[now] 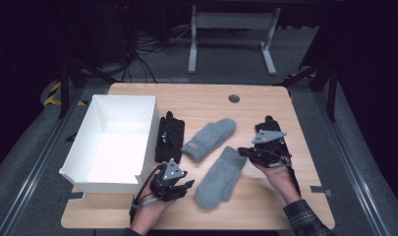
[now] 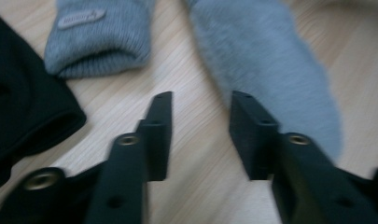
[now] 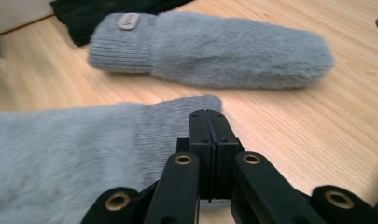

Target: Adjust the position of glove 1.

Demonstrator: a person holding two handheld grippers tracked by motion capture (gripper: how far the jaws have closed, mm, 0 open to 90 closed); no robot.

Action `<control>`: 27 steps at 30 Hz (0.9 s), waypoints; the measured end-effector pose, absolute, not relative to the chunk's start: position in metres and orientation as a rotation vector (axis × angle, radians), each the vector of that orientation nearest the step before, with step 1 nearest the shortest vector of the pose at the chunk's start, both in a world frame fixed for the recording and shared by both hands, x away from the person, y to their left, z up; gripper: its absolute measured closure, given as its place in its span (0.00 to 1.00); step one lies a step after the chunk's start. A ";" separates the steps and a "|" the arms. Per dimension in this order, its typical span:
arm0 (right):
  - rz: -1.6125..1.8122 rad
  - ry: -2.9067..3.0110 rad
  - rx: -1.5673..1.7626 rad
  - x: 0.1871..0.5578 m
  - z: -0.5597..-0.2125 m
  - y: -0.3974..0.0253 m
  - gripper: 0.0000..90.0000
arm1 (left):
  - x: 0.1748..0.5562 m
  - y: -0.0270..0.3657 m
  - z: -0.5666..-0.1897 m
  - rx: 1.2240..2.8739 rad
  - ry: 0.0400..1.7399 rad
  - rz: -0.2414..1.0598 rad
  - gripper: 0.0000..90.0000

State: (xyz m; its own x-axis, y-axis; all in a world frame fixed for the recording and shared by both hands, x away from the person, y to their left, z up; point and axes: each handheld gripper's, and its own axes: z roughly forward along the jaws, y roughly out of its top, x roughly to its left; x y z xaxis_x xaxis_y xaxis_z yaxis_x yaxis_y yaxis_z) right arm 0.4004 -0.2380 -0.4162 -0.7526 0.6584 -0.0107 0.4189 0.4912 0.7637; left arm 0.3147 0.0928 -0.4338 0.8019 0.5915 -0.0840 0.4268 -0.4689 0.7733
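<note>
Two grey mittens lie in the middle of the wooden table [image 1: 265, 206]. In the high view the near mitten [image 1: 220, 178] is at lower centre. The left gripper [image 1: 186, 185], at the lower left, points at it with jaws spread apart and nothing between them; in the left gripper view the mitten's edge is blurred and it is cut off at the top of the frame. The right gripper [image 1: 243, 151], right of centre, has its jaws pressed together at the cuff of this mitten. In the right gripper view the jaws hide the very edge, so I cannot tell if they pinch the knit or only touch it. The far mitten [image 1: 210, 138] lies just behind, apart from both grippers. A black glove [image 1: 169, 137] is to its left, its shape hard to read, beside the white box [image 1: 83, 147]. Another black glove [image 1: 277, 142] lies mostly hidden under the right gripper.
</note>
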 end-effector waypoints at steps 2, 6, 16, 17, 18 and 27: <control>1.115 2.441 0.920 0.405 -0.419 -0.239 1.00 | 0.310 0.090 -0.430 2.128 0.719 0.216 0.89; 1.089 2.445 0.938 0.415 -0.426 -0.240 1.00 | 0.303 0.078 -0.429 2.161 0.646 0.128 1.00; 1.015 2.508 0.952 0.429 -0.443 -0.244 1.00 | 0.300 0.052 -0.445 2.274 0.587 0.043 1.00; 1.014 2.521 0.950 0.427 -0.444 -0.246 1.00 | 0.302 0.052 -0.447 2.284 0.594 0.038 1.00; 1.016 2.526 0.950 0.425 -0.443 -0.247 1.00 | 0.302 0.052 -0.448 2.285 0.597 0.045 1.00; 1.002 2.574 0.941 0.401 -0.443 -0.263 1.00 | 0.315 0.058 -0.452 2.302 0.651 0.040 1.00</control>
